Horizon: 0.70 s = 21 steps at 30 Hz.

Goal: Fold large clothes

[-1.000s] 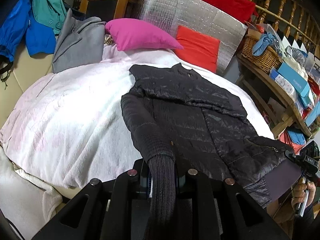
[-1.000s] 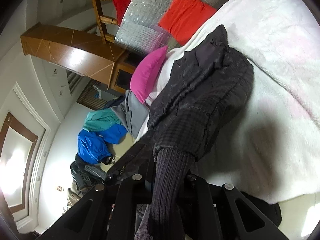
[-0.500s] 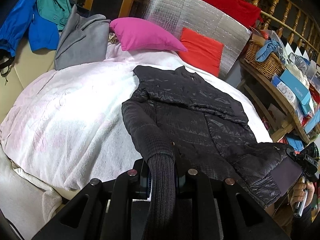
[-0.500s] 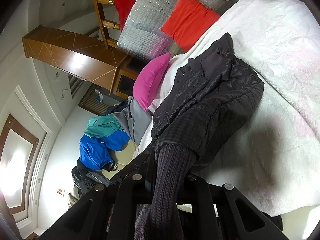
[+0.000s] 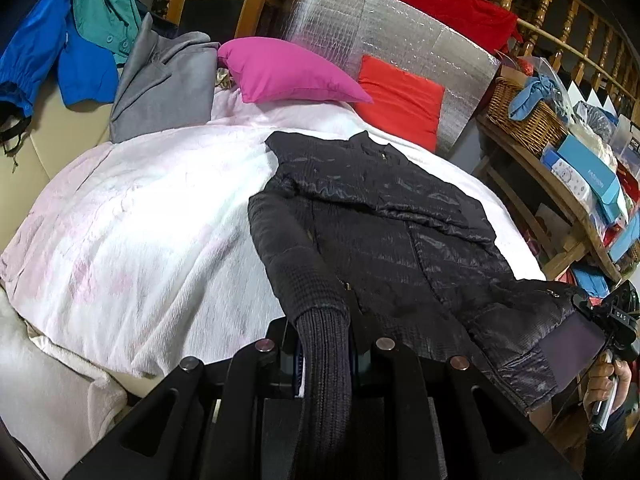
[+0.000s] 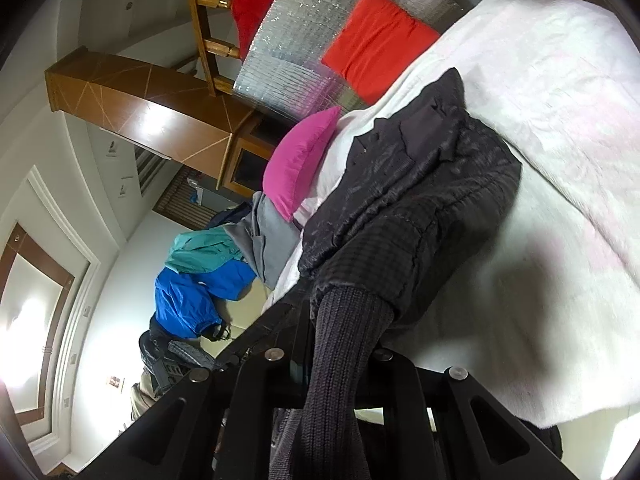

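Note:
A black quilted jacket point(image 5: 400, 232) lies front up on the white blanket point(image 5: 140, 220), collar toward the pillows. My left gripper point(image 5: 324, 344) is shut on the ribbed knit cuff point(image 5: 324, 360) of the jacket's left sleeve, which runs back between the fingers. In the right wrist view my right gripper point(image 6: 340, 344) is shut on the other ribbed cuff point(image 6: 340, 360), with the jacket point(image 6: 400, 200) stretching away from it. The left wrist view also shows the right gripper point(image 5: 612, 320) at the far right edge, held in a hand point(image 5: 608, 384) at the jacket's lower corner.
A pink pillow point(image 5: 288, 72) and a red cushion point(image 5: 400, 100) lean at the head against a silver foil panel point(image 5: 380, 40). Grey point(image 5: 164, 84) and blue-teal garments point(image 5: 80, 40) lie at the left. A wooden shelf point(image 5: 560, 184) with a wicker basket point(image 5: 524, 116) stands at the right.
Both grippers keep their hold on the cuffs. The views have only shifted slightly; the jacket lies much as before.

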Tool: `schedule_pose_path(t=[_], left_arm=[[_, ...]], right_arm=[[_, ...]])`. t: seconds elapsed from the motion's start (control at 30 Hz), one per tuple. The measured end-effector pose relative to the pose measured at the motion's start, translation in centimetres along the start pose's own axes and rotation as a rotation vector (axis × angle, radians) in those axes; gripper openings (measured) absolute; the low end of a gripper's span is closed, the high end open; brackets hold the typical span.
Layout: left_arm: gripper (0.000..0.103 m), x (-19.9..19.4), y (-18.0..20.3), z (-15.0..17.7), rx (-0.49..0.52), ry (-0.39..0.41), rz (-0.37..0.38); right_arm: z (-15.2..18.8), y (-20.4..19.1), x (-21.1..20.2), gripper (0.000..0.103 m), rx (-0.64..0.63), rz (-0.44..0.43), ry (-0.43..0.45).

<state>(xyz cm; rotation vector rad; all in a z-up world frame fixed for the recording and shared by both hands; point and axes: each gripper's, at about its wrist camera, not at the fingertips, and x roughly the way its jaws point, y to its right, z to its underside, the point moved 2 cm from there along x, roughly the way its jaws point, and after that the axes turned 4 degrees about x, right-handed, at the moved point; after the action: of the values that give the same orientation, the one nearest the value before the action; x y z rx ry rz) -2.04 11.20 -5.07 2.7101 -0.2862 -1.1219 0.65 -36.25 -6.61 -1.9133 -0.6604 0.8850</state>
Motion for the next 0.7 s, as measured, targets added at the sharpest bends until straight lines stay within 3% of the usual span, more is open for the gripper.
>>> schedule_pose_path(t=[0.7], left_arm=[[0.018, -1.5, -0.6, 2.0, -0.018, -0.001, -0.002]], right_arm=[[2.0, 0.3, -1.8, 0.013, -0.021, -0.054, 0.014]])
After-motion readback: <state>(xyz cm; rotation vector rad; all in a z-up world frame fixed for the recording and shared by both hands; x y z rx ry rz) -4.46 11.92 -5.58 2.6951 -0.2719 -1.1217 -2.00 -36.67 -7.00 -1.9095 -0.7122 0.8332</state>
